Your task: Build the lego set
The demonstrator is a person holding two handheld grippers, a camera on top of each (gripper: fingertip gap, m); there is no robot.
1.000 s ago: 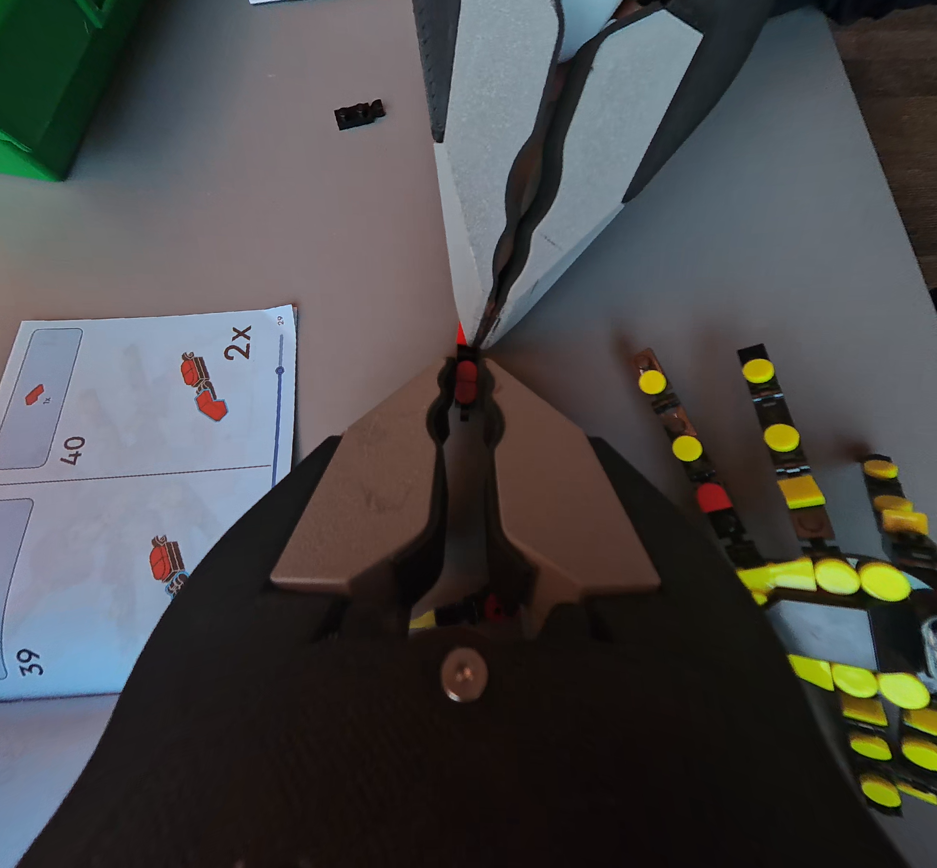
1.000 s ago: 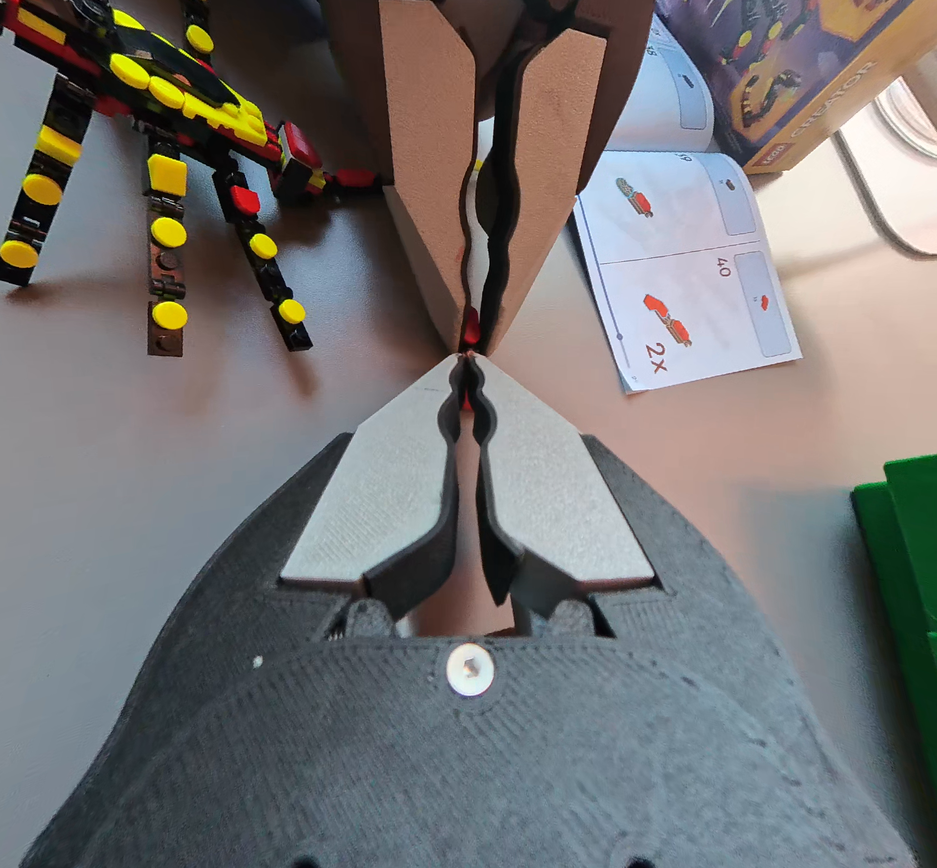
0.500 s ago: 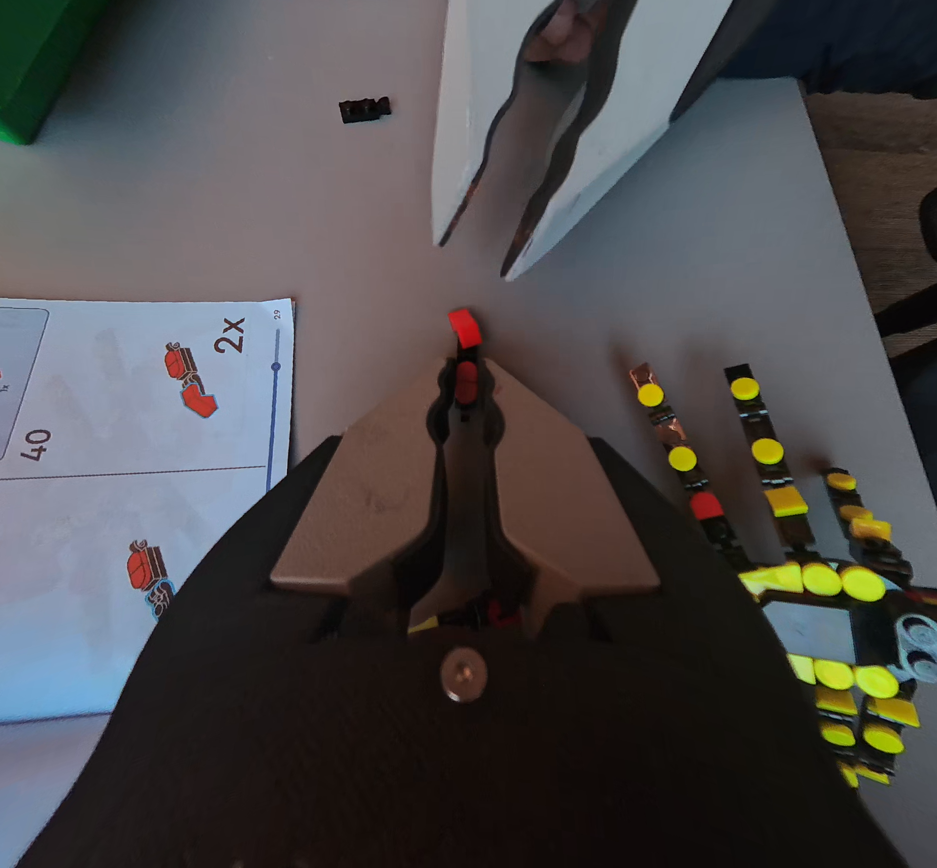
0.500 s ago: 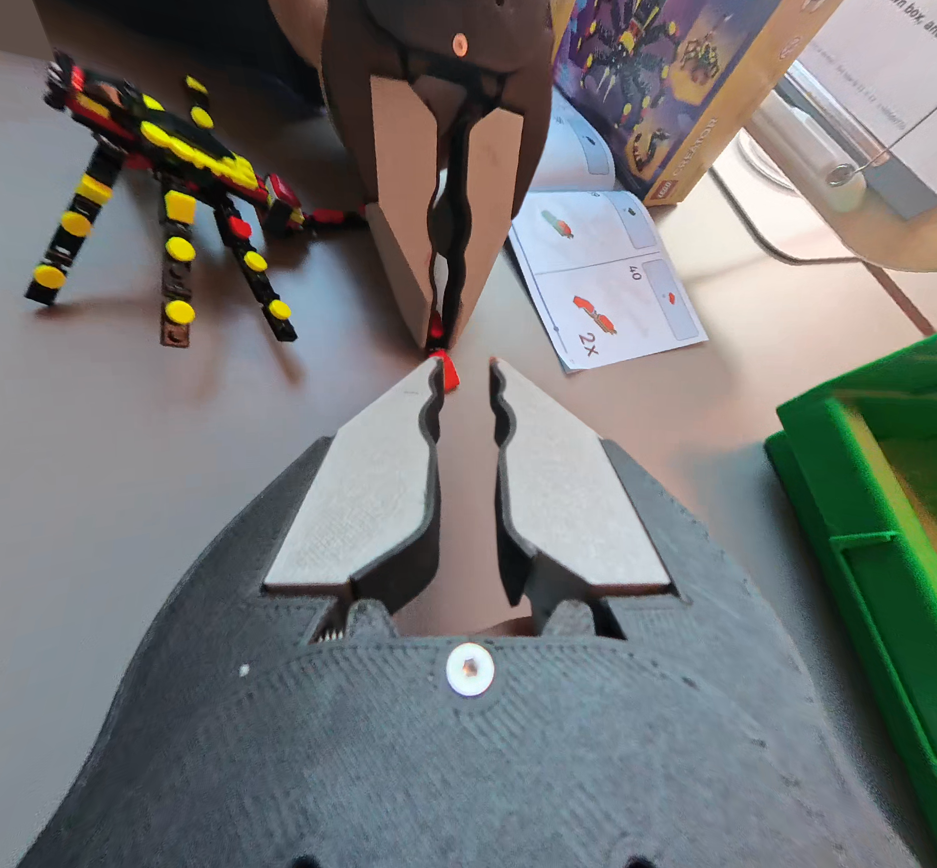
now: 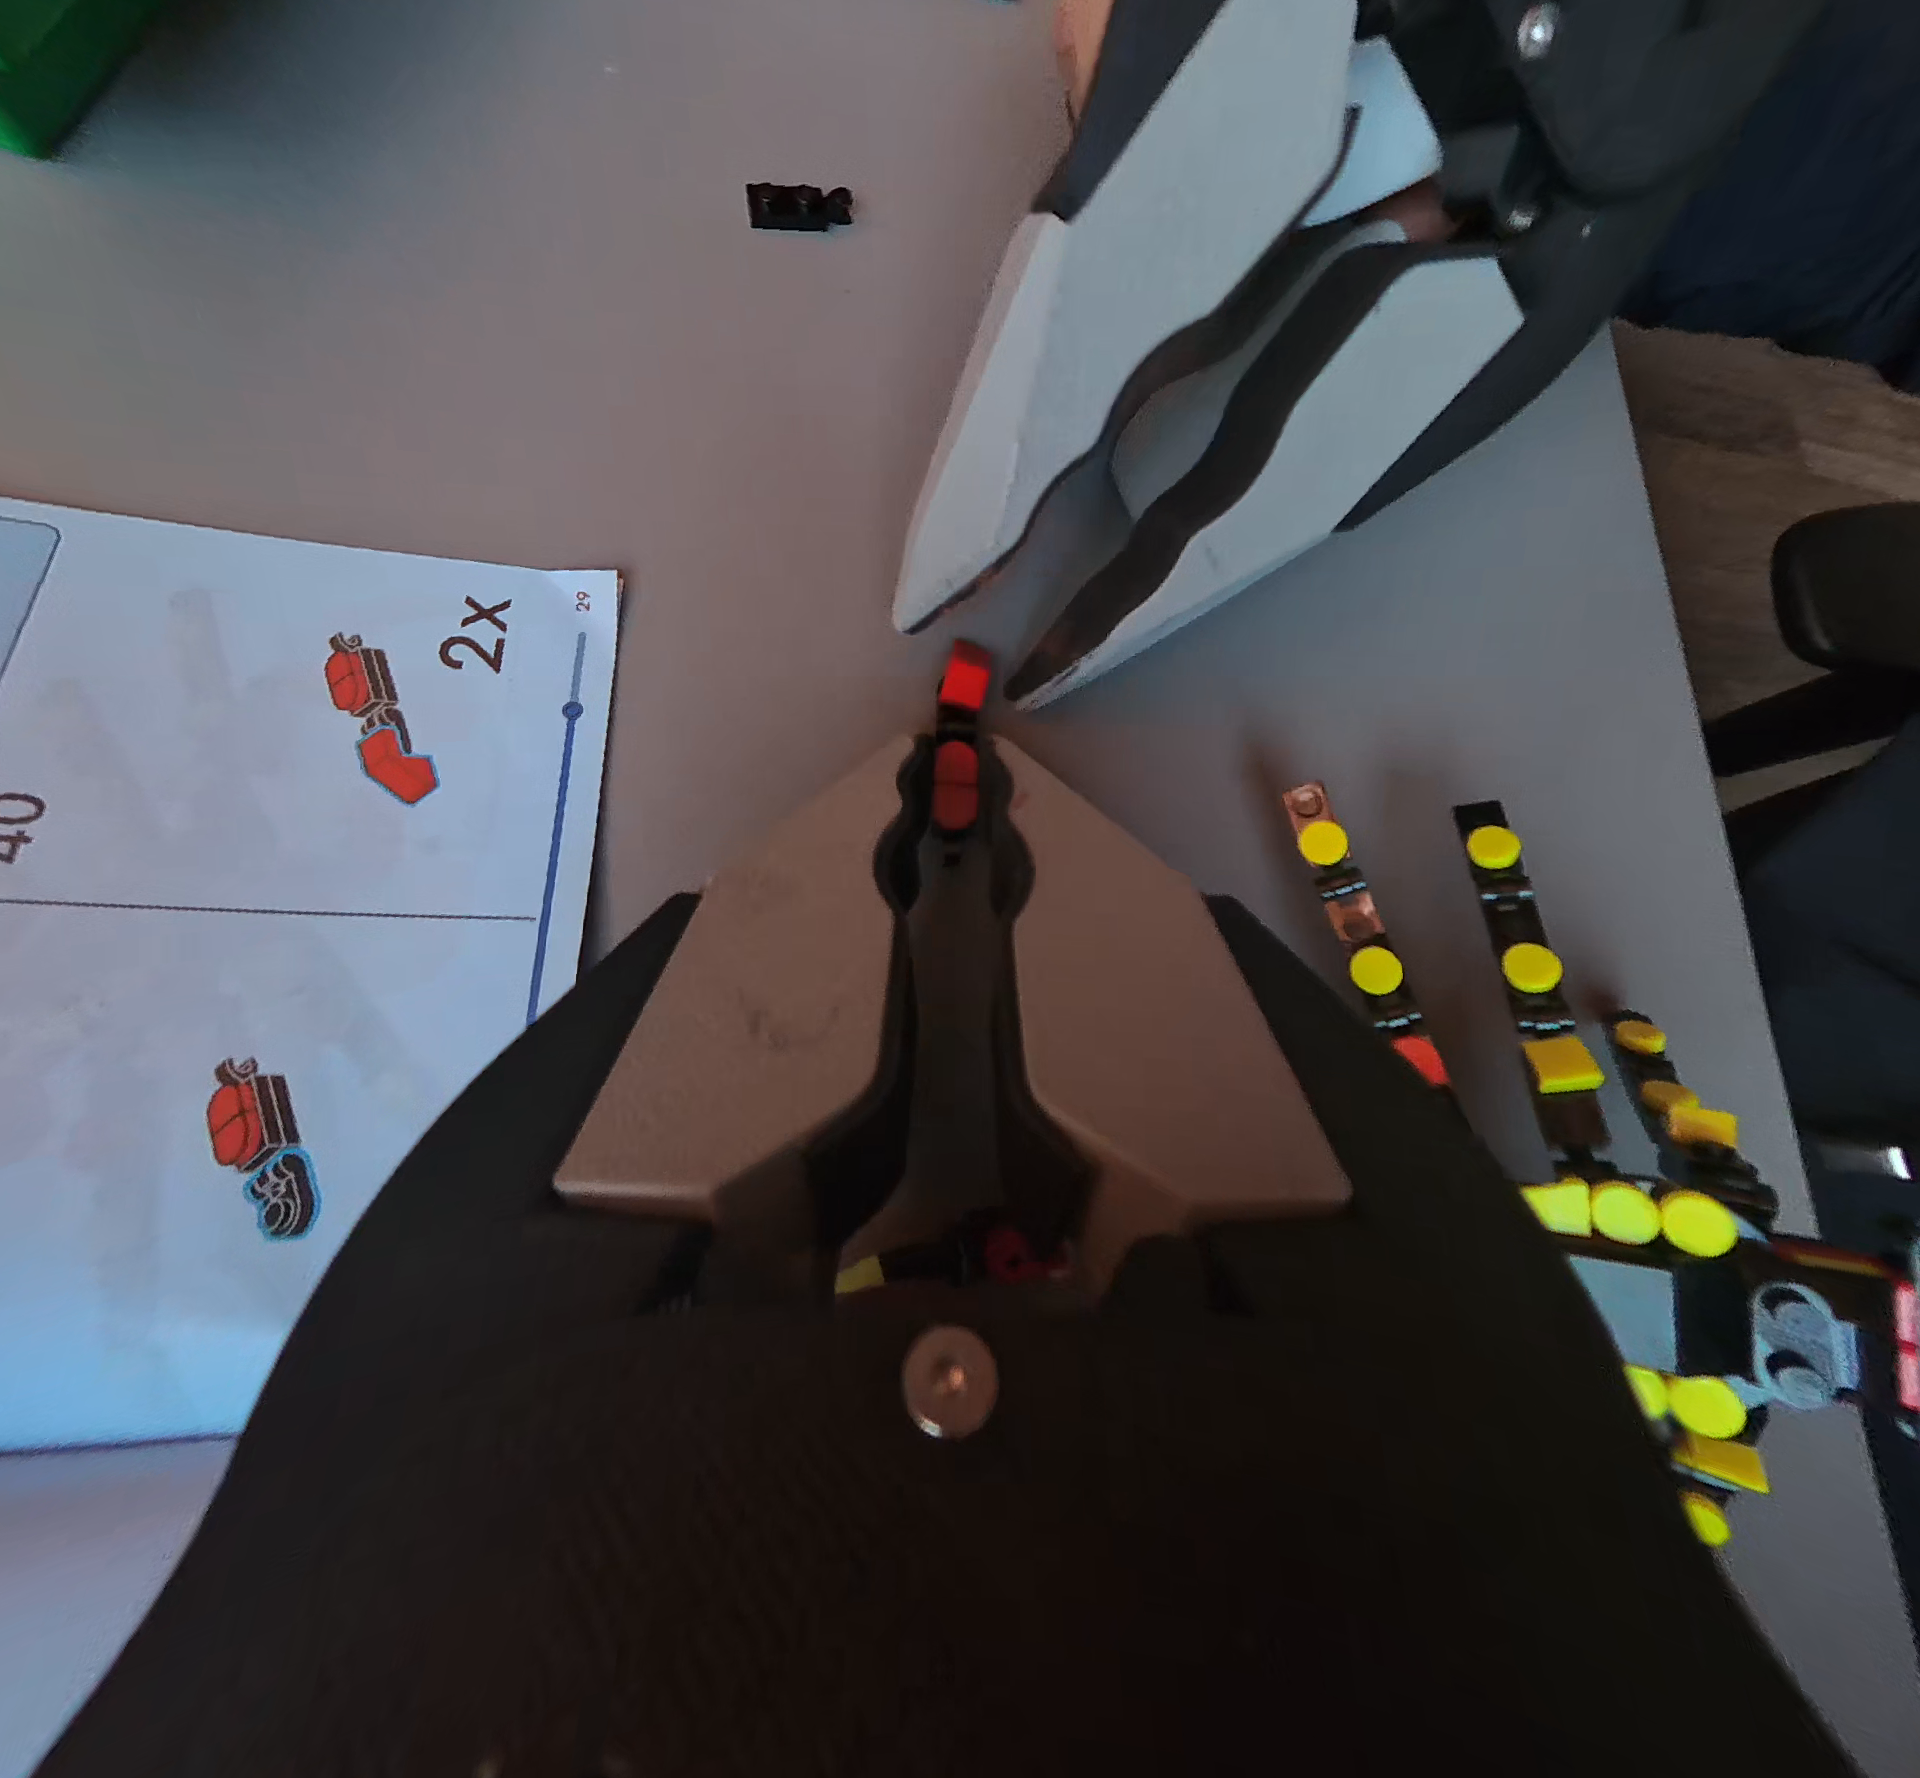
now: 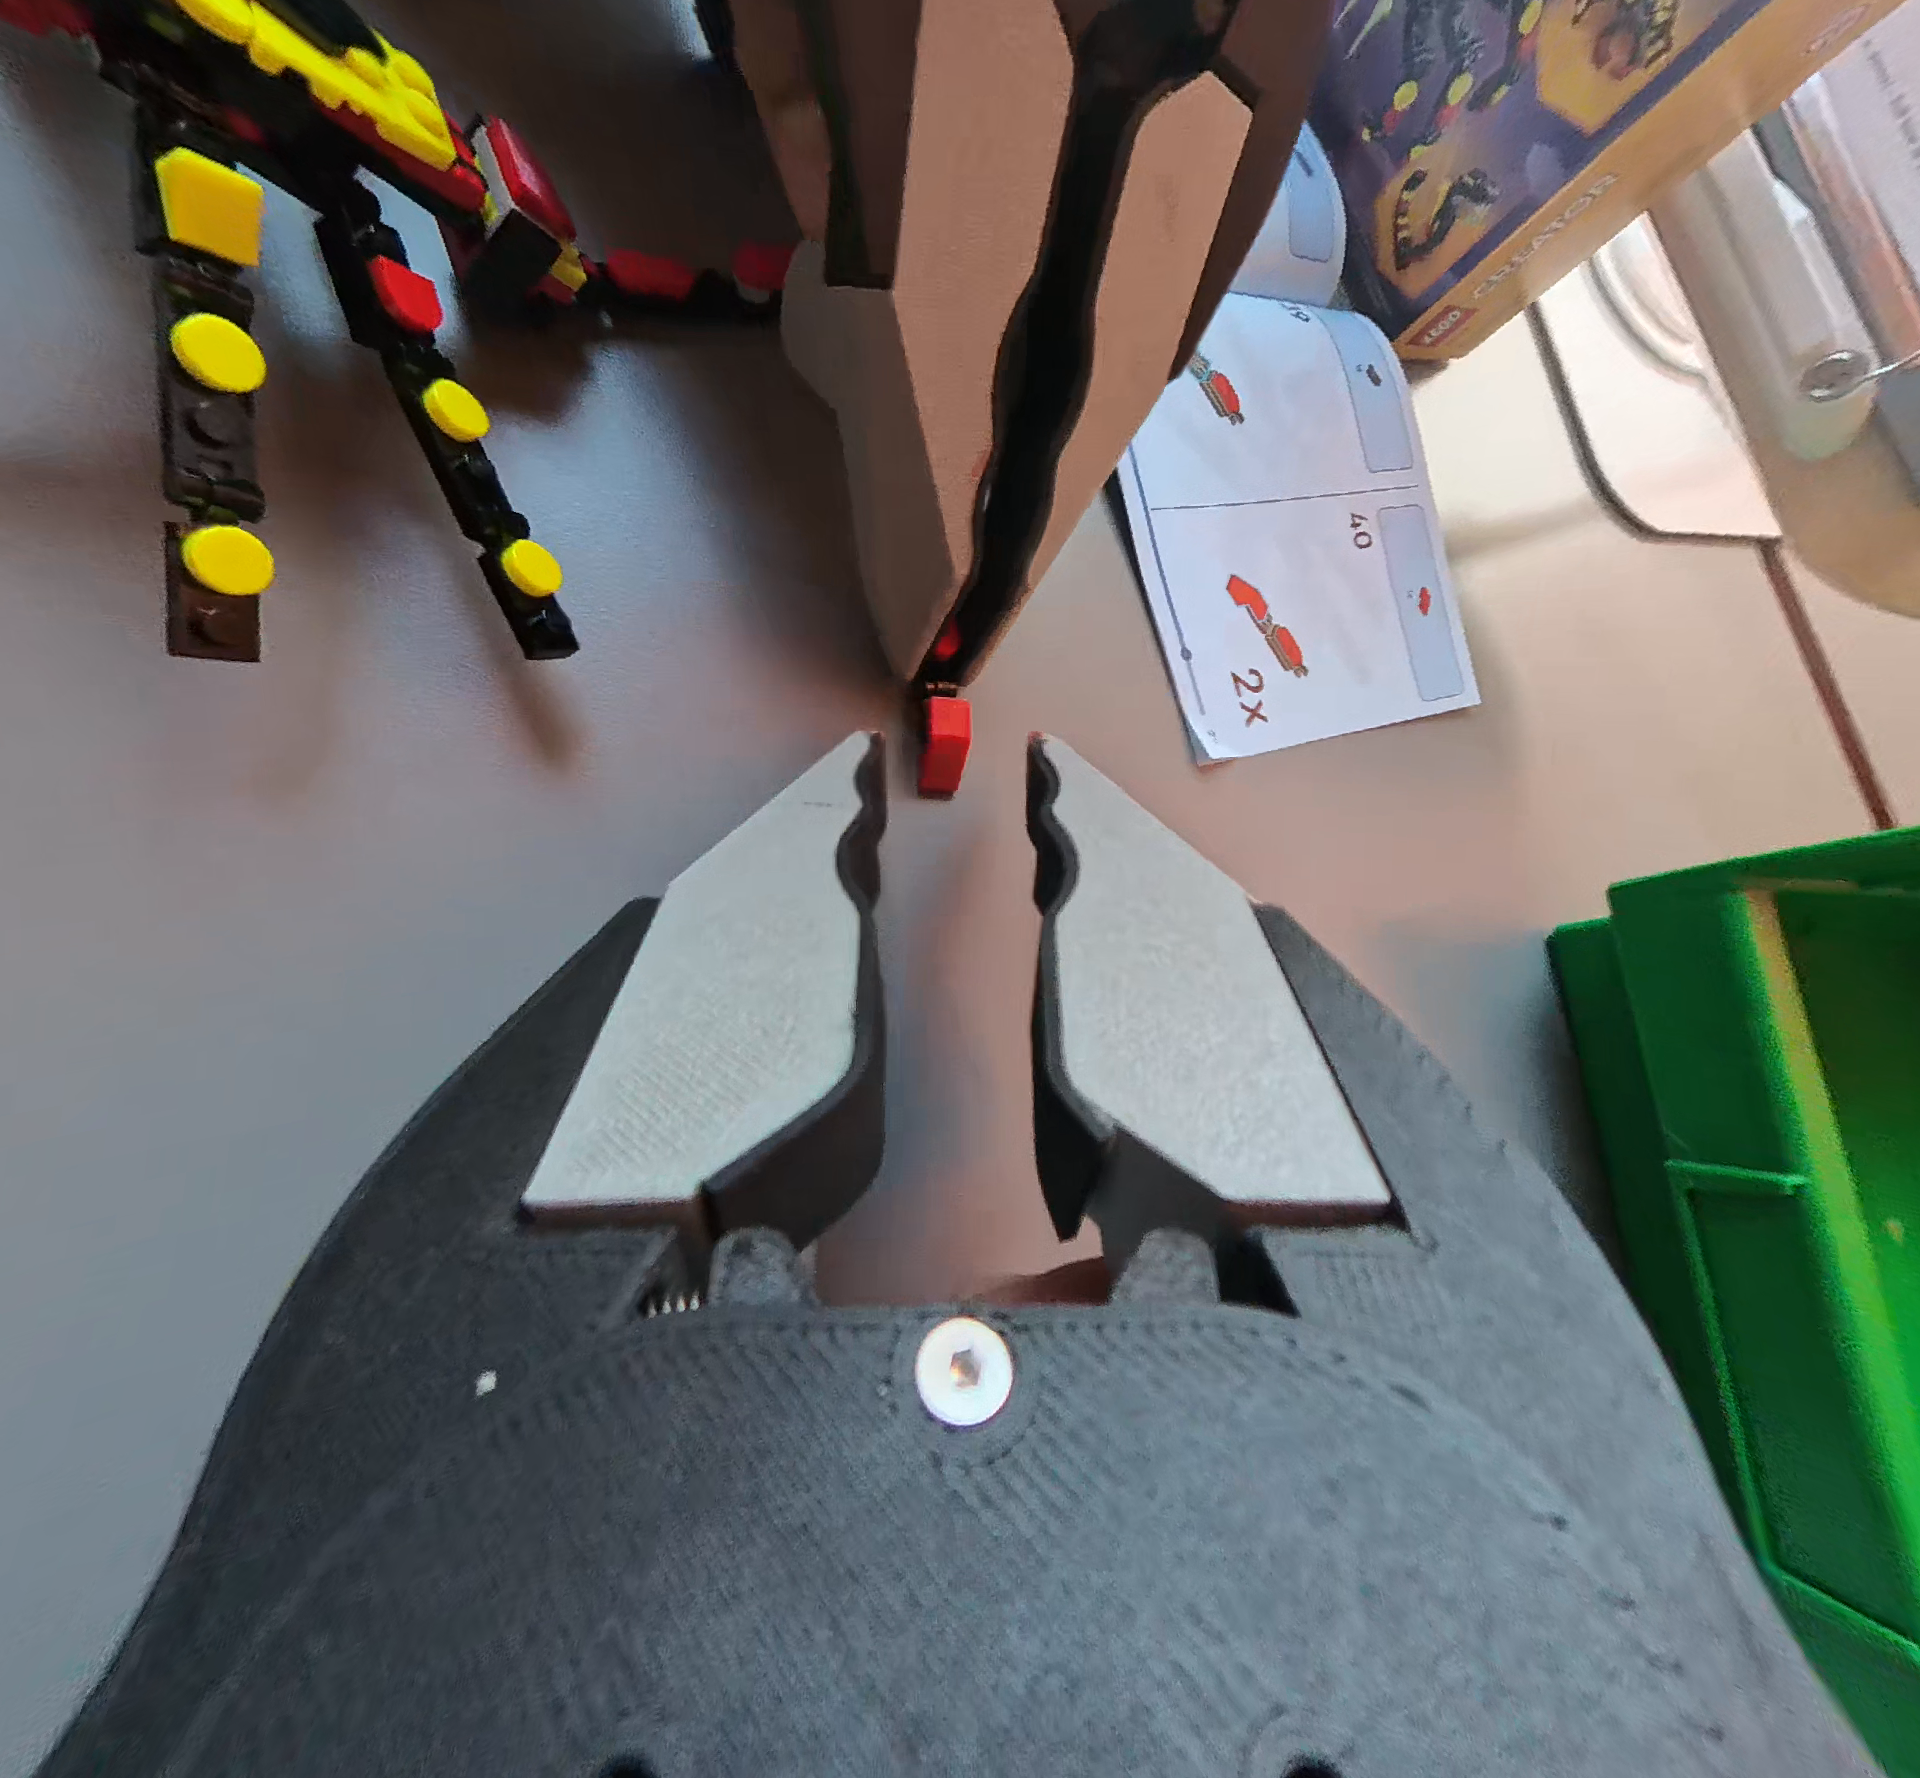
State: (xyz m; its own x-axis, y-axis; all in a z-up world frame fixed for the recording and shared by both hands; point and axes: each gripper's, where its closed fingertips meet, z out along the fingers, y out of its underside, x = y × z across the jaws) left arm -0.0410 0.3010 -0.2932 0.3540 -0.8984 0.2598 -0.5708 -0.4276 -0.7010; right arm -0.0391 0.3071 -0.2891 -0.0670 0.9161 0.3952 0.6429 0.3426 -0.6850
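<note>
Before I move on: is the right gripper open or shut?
Open: the right gripper has a clear gap between its fingertips, touching nothing.

Green bin [image 6: 1766, 1157] and a chair [image 5: 1849, 585] beside the table [image 5: 468, 326]

Small red-and-black lego piece [image 5: 958, 736], clamped upright

Red brick [image 6: 943, 744]: smooth, glossy plastic. Instruction booklet [image 5: 260, 897]: matt paper. Table [image 5: 520, 326]: smooth, matt grey; bin [image 6: 1766, 1157]: shiny green plastic.
</note>
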